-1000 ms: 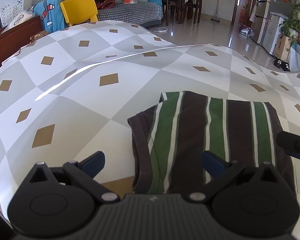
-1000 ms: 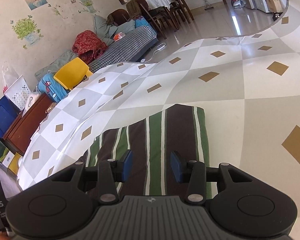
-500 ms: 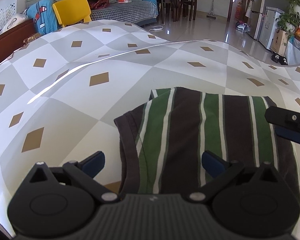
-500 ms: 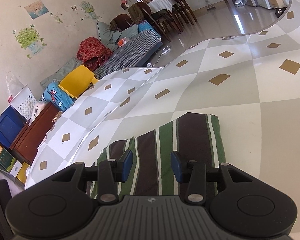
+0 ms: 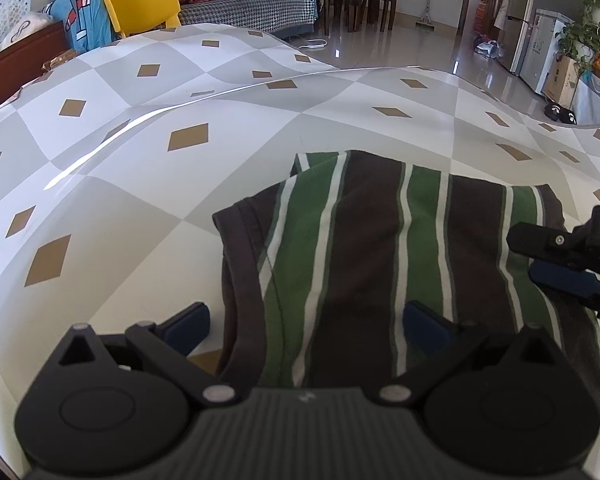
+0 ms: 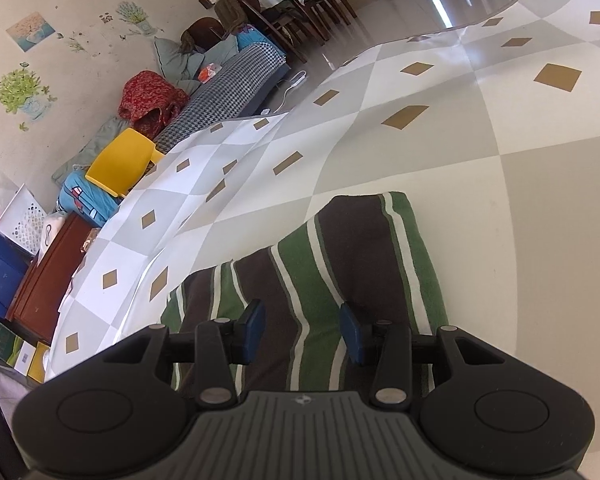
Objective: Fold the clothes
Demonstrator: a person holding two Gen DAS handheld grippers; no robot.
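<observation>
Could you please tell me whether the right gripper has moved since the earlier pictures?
Yes. In the left wrist view the right gripper has come further in from the right edge, over the striped shirt, which lies on the checked tablecloth.

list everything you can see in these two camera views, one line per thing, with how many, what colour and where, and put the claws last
striped shirt: one, green, brown and white, folded flat on the tablecloth, near edge
tablecloth: one, white and grey checks with tan diamonds, covers the table
chair: one, yellow, beyond the table's far edge
sofa: one, black-and-white houndstooth cover, against the far wall
red cloth: one bundle, on the sofa
dining chairs: several, dark wood, far side of the room
fridge: one, silver, far right
left claw: one, black with blue pads, open wide over the shirt's left edge
right claw: one, black with blue pads, open, above the shirt's right part
</observation>
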